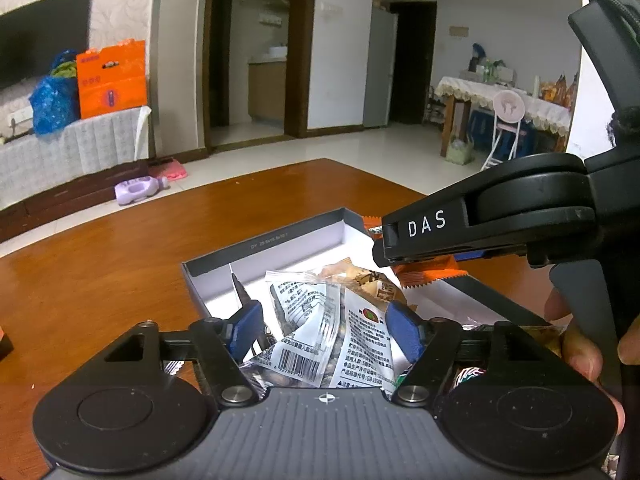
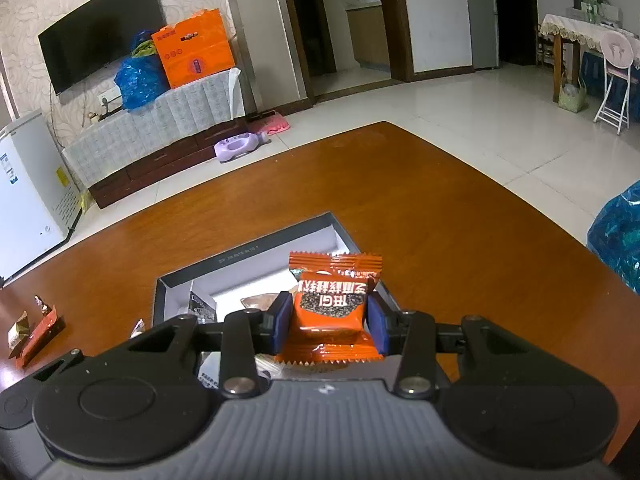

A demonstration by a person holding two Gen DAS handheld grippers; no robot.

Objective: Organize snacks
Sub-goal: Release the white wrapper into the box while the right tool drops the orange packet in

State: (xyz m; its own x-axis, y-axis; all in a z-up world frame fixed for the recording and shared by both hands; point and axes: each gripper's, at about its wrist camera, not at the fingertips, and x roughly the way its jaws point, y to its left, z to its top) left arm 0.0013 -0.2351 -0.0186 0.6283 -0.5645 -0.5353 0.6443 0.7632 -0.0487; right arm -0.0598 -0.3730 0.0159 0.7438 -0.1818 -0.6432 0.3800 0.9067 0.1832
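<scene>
Your right tongs (image 2: 327,322) are clamped on an orange snack packet (image 2: 332,312), blue pads pressing both its sides, and you hold it above the open dark box (image 2: 176,288) on the wooden tabletop (image 2: 440,220). Your left tongs (image 1: 326,324) stand apart over the same box, with clear printed snack packets (image 1: 308,320) lying loose between the pads. More small wrapped snacks (image 2: 36,330) lie on the tabletop, well to the left of your right tongs.

Right gripper (image 2: 327,322) fingers (image 2: 282,320) clamp an orange snack packet (image 2: 330,312) above the open box (image 2: 248,258); loose wrappers (image 2: 34,334) at 9 o'clock on the table (image 2: 440,220).
</scene>
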